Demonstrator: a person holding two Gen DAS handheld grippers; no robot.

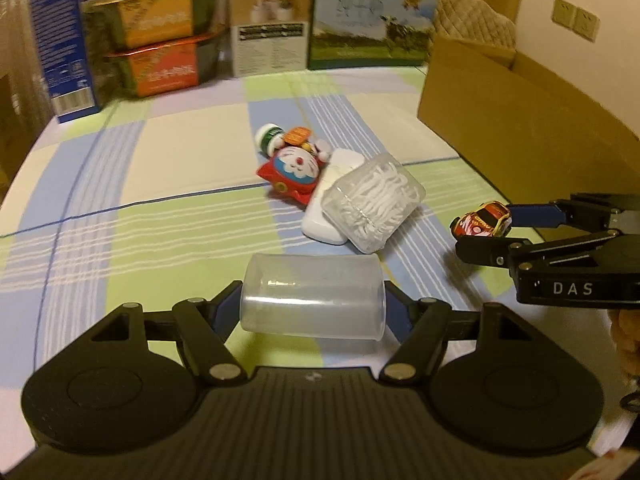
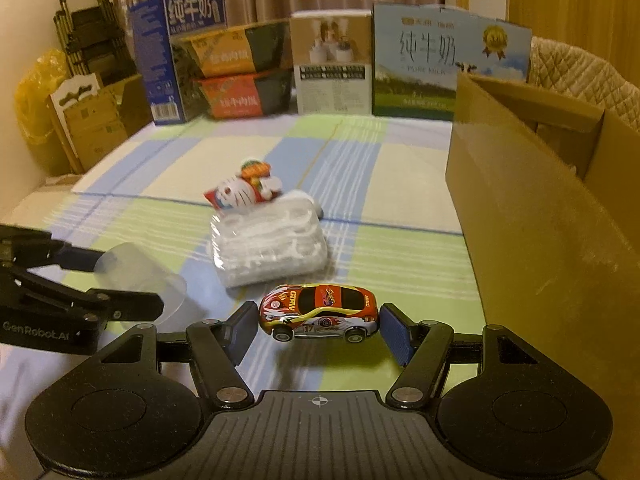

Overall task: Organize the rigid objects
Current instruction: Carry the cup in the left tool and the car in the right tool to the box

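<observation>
Left to right. At far left, the left tool (image 1: 313, 304) was clenched on a translucent, cylindrical plastic cup (image 1: 313, 295), held lying sideways between the two fingers just above the checked blue-and-green cloth of the surface (image 1: 120, 184). The cup appeared light, stiff and smooth-walled, so probably slippery; the grip across its two ends looked sound, though a thin wall may flex if squeezed hard.

At centre lay the remaining pile: a red-and-blue plastic cat figurine (image 1: 294, 172), touching a flat white rounded case (image 1: 326, 208), with a clear plastic tub of white floss picks (image 1: 374, 200) resting partly on that case. A small green-and-white bottle (image 1: 271, 138) lay just behind the figurine. All seemed rigid and light; the tub would best be taken across its flat sides.

To the right, the right tool (image 2: 318, 326) bracketed a small red, yellow and white die-cast toy car (image 2: 318, 308). The car sat nose to tail between the blue pads (image 2: 244, 330), seemingly lifted off the surface, so it was judged grasped; contact at the right pad cannot be told for certain. The car seemed hard and compact, but its wheels let it roll if set down carelessly.

At far right stood an open brown cardboard box (image 2: 532, 216), near the car and the likely destination.
</observation>
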